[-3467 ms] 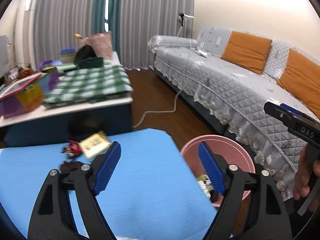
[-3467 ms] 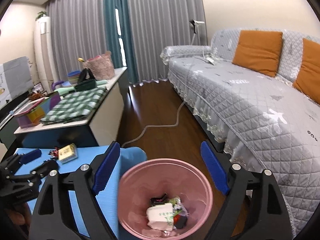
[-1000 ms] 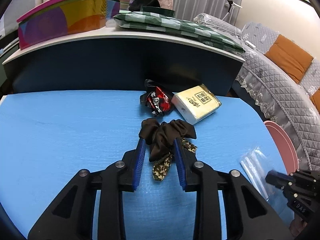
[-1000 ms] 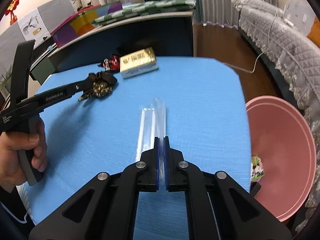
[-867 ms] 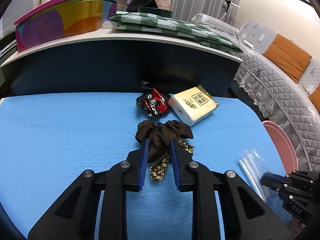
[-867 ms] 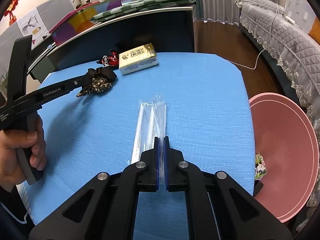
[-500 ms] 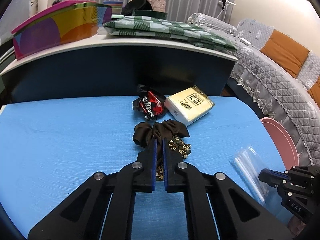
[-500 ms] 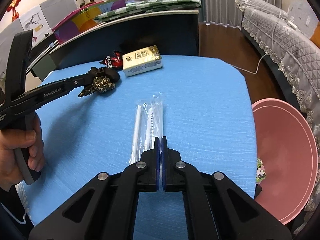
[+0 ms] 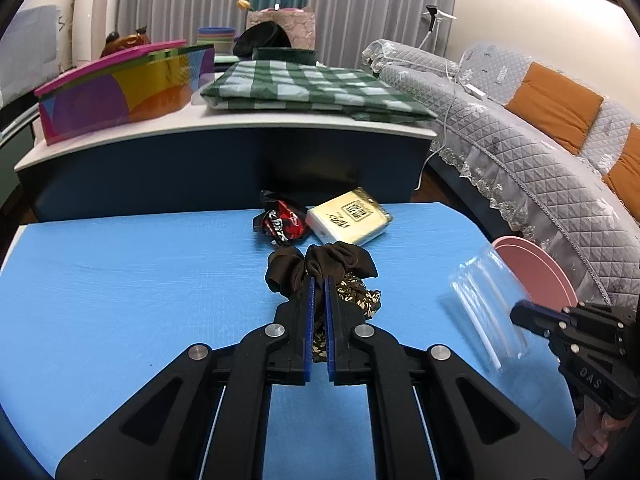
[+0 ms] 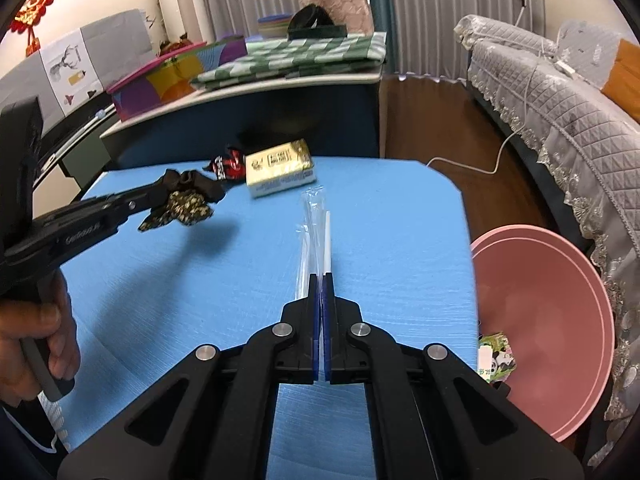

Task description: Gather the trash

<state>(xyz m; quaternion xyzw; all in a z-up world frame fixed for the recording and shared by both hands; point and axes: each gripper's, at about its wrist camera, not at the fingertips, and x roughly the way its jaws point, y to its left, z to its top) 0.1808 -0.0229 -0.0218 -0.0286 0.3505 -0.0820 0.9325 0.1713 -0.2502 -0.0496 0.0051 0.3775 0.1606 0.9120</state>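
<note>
My left gripper [image 9: 318, 280] is shut on a dark brown scrunchie with a patterned tail [image 9: 340, 268], held just above the blue table [image 9: 140, 288]; the right wrist view shows that scrunchie [image 10: 182, 196] hanging clear of the surface. My right gripper [image 10: 321, 278] is shut on a clear plastic bag of white straws [image 10: 316, 224], lifted off the table; the same bag [image 9: 486, 304] hangs at the right in the left wrist view. A pink bin [image 10: 548, 320] with some trash inside stands right of the table.
A red-and-black wrapper [image 9: 282, 222] and a yellow tissue pack [image 9: 350, 218] lie at the table's far edge. Behind is a dark blue cabinet [image 9: 224, 168] with a colourful box and green checked cloth. A grey sofa [image 9: 540, 160] runs along the right.
The left jaws closed on the scrunchie and raised it. The right gripper lifted the straw bag off the table, so it now hangs from the pads.
</note>
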